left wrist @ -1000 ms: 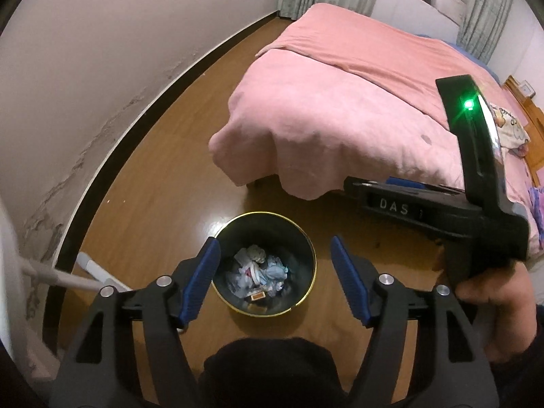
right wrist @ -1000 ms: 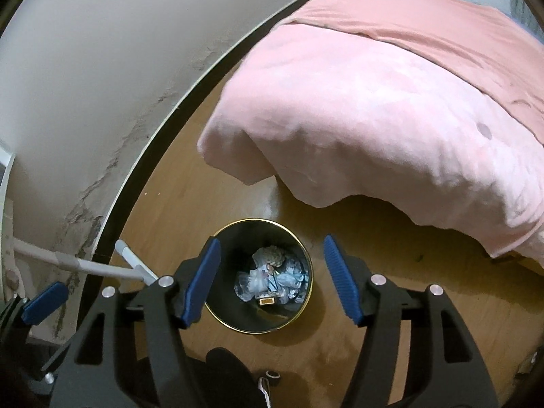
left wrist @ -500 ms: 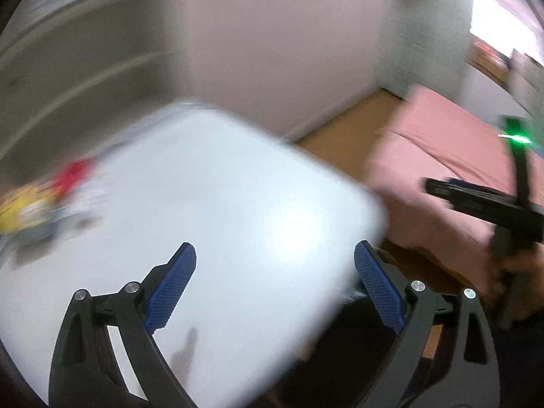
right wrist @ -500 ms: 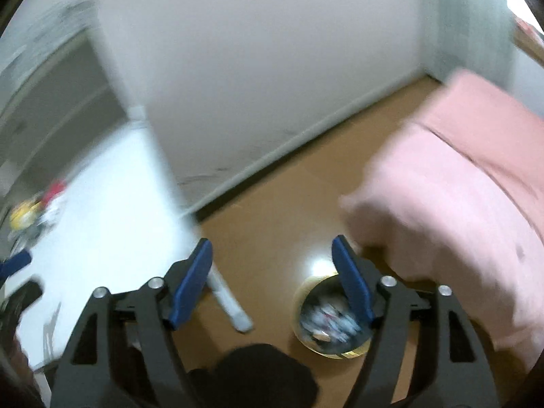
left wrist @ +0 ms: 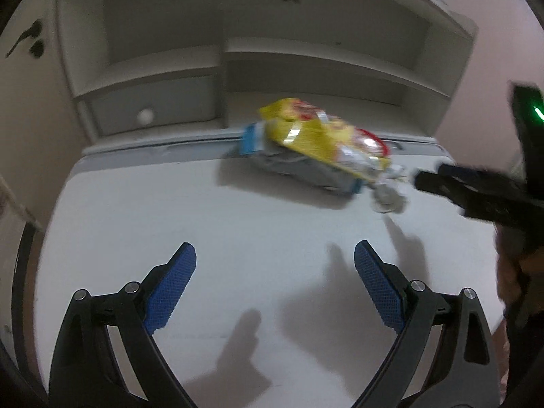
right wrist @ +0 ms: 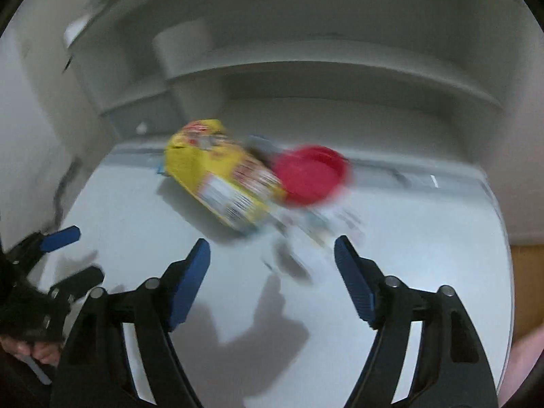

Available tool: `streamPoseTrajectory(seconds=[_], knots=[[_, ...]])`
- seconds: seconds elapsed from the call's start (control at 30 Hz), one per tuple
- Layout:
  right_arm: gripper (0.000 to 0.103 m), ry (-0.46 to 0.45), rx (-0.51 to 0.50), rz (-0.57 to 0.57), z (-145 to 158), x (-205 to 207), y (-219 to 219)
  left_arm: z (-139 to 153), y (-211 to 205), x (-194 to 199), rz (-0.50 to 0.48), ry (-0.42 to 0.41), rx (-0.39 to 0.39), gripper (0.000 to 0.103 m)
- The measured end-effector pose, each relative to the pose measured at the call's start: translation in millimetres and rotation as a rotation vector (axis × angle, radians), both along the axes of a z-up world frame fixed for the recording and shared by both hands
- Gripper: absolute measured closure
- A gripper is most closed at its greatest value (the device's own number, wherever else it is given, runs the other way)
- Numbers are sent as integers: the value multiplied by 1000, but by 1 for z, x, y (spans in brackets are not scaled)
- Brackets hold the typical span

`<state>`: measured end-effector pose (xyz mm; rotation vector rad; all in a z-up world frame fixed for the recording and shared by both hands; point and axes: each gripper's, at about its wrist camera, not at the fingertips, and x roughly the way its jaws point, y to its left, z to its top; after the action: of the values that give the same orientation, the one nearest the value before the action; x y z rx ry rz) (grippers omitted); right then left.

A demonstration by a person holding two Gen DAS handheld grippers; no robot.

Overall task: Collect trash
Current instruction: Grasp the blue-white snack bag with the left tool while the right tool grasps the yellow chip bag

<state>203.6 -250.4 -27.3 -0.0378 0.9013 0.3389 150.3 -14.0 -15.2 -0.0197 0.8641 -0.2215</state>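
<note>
A pile of trash lies at the back of a white desk (left wrist: 142, 224): a yellow snack bag (left wrist: 316, 136) on a grey-and-blue wrapper (left wrist: 306, 166), with crumpled paper (left wrist: 389, 197) at its right end. The right wrist view, blurred, shows the yellow bag (right wrist: 221, 176) beside a red round piece (right wrist: 311, 176) and small scraps (right wrist: 316, 224). My left gripper (left wrist: 275, 278) is open and empty, well short of the pile. My right gripper (right wrist: 272, 268) hovers just short of the scraps, jaws opening, nothing between them. The right gripper's body (left wrist: 476, 193) also shows in the left wrist view.
White shelving (left wrist: 217, 54) with a knobbed drawer (left wrist: 146, 115) rises behind the desk. A wall (left wrist: 30, 102) stands to the left. Wooden floor (right wrist: 525, 272) shows past the desk's right edge. A hand (right wrist: 40, 353) holds the left gripper at lower left.
Both grippers swung away from the trash bin on the floor beside the pink bed and now face the white desk with its pile. Both sets of jaws stand wider apart.
</note>
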Motion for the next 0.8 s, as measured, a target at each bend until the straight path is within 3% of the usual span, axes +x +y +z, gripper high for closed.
streamPoseTrajectory(seconds=[0.1,0.27,0.33,0.4,0.5,0.67,0.73,0.77,0.8], knots=[[18,-28,-105,108,-5,33,42,-8,19,4,29,21,0,12],[20,-19,-214,212,-15,67,75,-21,32,17,36,57,1,12],[37,8,-203,229,-16,66,76,-26,32,24,36,64,3,12],[93,5,-199,216,-11,63,73,-29,32,33,36,64,2,12],[102,17,-140,198,-6,58,59,-33,30,49,28,72,-21,12],[101,42,13,103,1,55,35,-20,25,64,30,28,-32,12],[93,79,59,74,-1,55,29,-15,30,66,48,18,-49,12],[56,80,71,50,-2,58,31,-14,33,67,51,17,-55,12],[12,55,70,39,0,57,34,-13,36,65,52,13,-58,12]])
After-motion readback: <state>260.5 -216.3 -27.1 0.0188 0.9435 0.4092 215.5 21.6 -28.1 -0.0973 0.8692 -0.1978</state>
